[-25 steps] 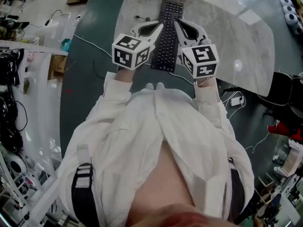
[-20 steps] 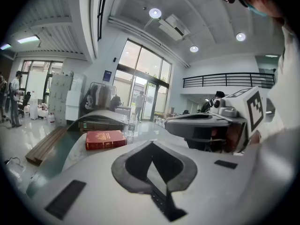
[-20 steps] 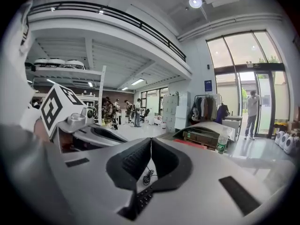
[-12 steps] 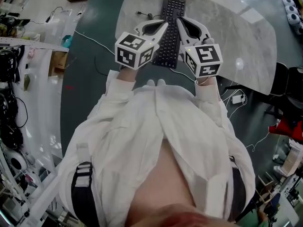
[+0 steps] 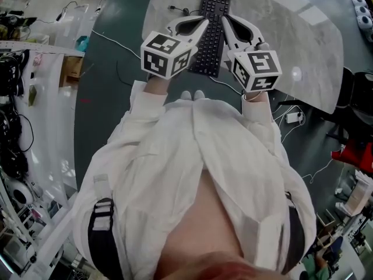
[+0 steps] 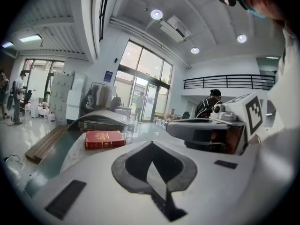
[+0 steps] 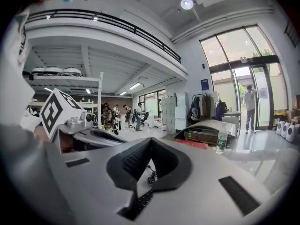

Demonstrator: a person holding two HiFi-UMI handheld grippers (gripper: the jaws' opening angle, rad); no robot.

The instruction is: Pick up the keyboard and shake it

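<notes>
tall windows [image 6: 145,86] and a railed balcony [image 6: 229,81] (perhaps a mezzanine) stand under ceiling lights [image 6: 156,14].

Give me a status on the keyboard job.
Done: the left gripper and right gripper are each shut on a long edge of the keyboard. In hand: holding it above the table; whether it is clear of the top is hard to tell. Left: the shake itself.

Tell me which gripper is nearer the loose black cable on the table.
Left. The left gripper clamps the keyboard's left edge, on the side where the black cable lies. The right gripper clamps the opposite, right edge.
</notes>
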